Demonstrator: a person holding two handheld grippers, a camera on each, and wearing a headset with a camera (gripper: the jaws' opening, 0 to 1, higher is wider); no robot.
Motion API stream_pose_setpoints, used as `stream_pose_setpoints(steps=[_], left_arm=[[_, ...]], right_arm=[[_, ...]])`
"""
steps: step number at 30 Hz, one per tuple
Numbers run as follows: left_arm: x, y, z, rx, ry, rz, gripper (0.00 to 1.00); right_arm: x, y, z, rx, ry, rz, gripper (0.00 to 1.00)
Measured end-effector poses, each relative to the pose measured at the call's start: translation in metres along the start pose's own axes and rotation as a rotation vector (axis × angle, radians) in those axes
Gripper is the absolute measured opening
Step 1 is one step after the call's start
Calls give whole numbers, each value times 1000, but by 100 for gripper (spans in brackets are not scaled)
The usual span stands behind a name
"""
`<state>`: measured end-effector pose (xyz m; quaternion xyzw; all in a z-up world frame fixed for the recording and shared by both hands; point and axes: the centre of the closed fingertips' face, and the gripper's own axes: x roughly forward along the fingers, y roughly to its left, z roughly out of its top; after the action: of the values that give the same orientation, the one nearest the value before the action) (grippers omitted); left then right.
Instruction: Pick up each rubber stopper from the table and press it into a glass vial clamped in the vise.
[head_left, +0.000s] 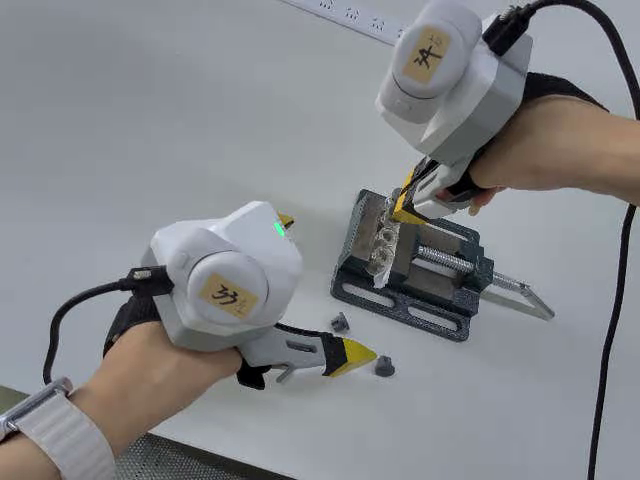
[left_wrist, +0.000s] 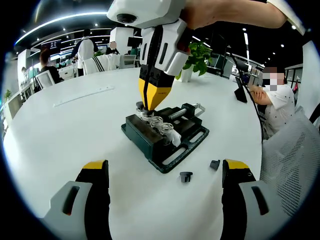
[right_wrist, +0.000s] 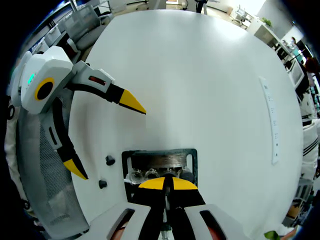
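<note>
Pressing is judged to be the step in hand. The right tool (head_left: 405, 205) is held tip-down over the vise (head_left: 410, 290), its jaws pressed together and its tips set at the mouth of the end vial in the row of glass vials (head_left: 382, 245). From the left gripper view the closed tips (left_wrist: 152, 102) are seen at that end vial (left_wrist: 145, 112). Whether a stopper is seated under them cannot be told, as the spot is hidden by the tips; possibly a dark cap is there.

The left tool (head_left: 323, 288) is held low above the table (head_left: 150, 120) with its jaws spread wide and nothing between them. Two rubber stoppers (head_left: 340, 322) (head_left: 384, 367) are noted loose on the table just beside the vise base, near the left tool's lower tip.

Risks, as judged:
- If the push is made off the vial's axis, the stopper may be cocked in the neck or the glass chipped; the vials are clamped only at their sides.
- A hard downward push may tip or slide the vise, which appears not to be fixed to the table.
- The loose stoppers are small and probably roll; a tip closing off-centre could flick one away or under the vise.
- The tools are near each other at the vise; a reach by the left tool could knock the right one.
</note>
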<state>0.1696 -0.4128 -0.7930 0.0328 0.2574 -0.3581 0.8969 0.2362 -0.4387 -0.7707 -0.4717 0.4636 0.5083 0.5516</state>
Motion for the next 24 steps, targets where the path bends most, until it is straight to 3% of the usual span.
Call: stream_pose_setpoints(steps=[11, 16, 19, 21, 24], left_arm=[[2, -6, 2, -1, -4, -7, 93], [0, -3, 3, 7, -2, -9, 92], [1, -1, 4, 13, -3, -6, 92], [1, -1, 4, 16, -1, -5, 93], [1, -1, 6, 20, -4, -5, 92]], right_arm=[[1, -1, -1, -11, 0, -30, 0], [-1, -2, -3, 69, -78, -3, 0], [-3, 0, -3, 58, -86, -20, 0], [-2, -3, -2, 93, -95, -16, 0], [-3, -5, -2, 86, -106, -4, 0]])
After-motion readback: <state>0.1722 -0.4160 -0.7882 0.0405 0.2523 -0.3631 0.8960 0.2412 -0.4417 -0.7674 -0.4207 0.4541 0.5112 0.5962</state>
